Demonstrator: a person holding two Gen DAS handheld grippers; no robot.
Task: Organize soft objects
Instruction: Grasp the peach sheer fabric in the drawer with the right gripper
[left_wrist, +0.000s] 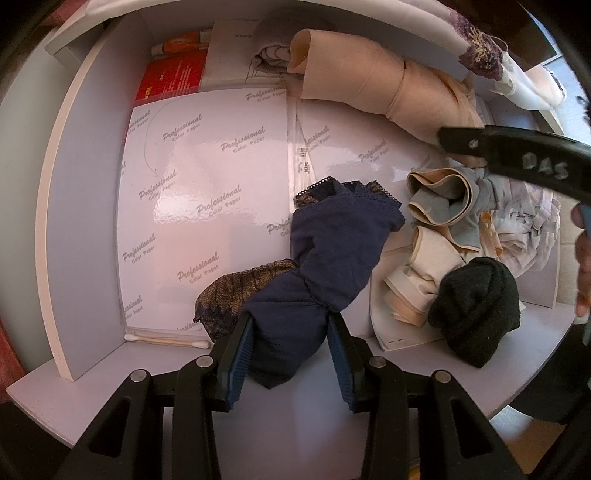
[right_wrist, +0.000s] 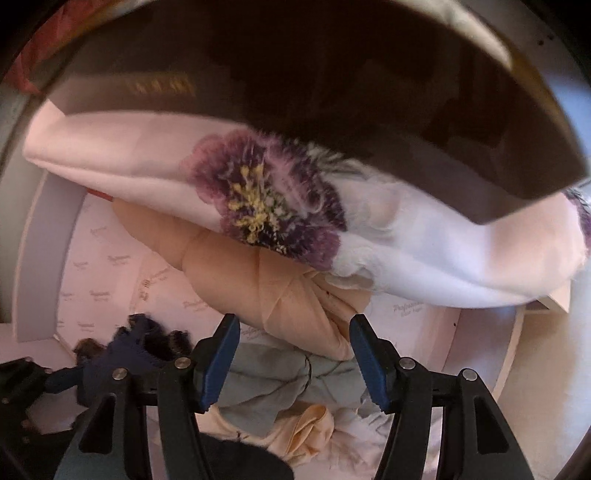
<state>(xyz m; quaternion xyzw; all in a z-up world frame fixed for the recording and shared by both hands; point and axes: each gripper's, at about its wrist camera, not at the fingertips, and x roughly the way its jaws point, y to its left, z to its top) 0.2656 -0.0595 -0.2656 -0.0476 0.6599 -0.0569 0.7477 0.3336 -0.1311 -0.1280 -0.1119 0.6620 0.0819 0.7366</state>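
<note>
Left wrist view showed the left gripper clenched on a navy lace garment at lower centre w/ a black sock at right, while the right gripper was spread wide, ungrasping, over beige tights beneath floral fabric.

Pale grey shelf with a raised side wall, lined with glossy sheets of printed paper. Scattered across it: navy lace garment, black knit hat, beige rolled fabric, cream and grey underwear, cotton swab.
</note>
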